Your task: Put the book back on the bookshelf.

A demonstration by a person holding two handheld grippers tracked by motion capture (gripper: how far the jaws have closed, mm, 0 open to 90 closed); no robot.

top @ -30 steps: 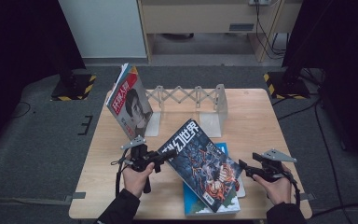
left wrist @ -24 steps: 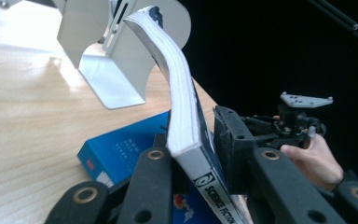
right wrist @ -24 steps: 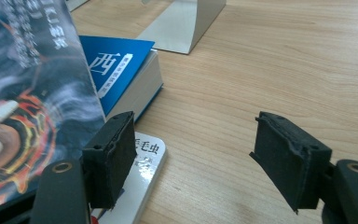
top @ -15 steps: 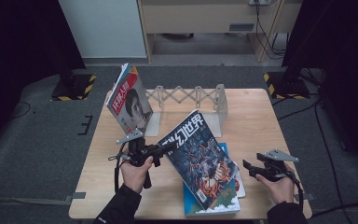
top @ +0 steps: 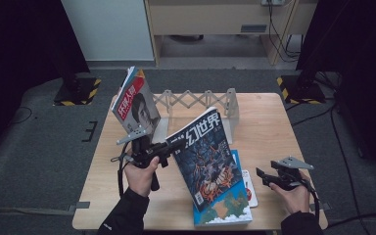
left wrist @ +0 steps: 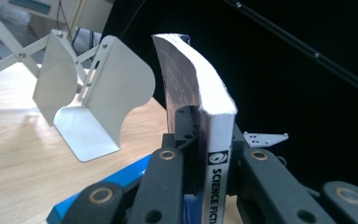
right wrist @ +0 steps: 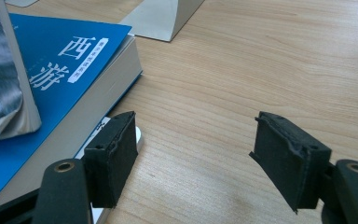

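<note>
High view: left gripper (top: pixel 169 148) at centre-left of the frame is clamped on the spine edge of a dark sci-fi magazine (top: pixel 205 154), lifted and tilted, its upper end near the white accordion book rack (top: pixel 196 100) at upper centre. Compared with half a second ago the magazine stands a bit steeper and the left hand (top: pixel 141 172) has twisted slightly; a second ago the magazine lay flatter over the stack. Blue book (top: pixel 227 213) lies flat on the wooden table (top: pixel 269 122) at lower centre, partly under the magazine. Another magazine with a red title strip (top: pixel 136 100) leans at the rack's left end. Right gripper (top: pixel 265 177) at lower right sits low over the table, just beside the blue book, barely shifted from earlier.

Left gripper view: jaws shut tight on the magazine spine (left wrist: pixel 219 154), pages rising up centre frame; white rack panel (left wrist: pixel 100 95) at left; blue book corner (left wrist: pixel 107 186) lower left.

Right gripper view: jaws wide apart, holding nothing, bare table (right wrist: pixel 242 70) between them. Blue book (right wrist: pixel 60 70) at upper left, the left jaw just beside its edge; magazine corner (right wrist: pixel 0 88) overlaps it at far left.
</note>
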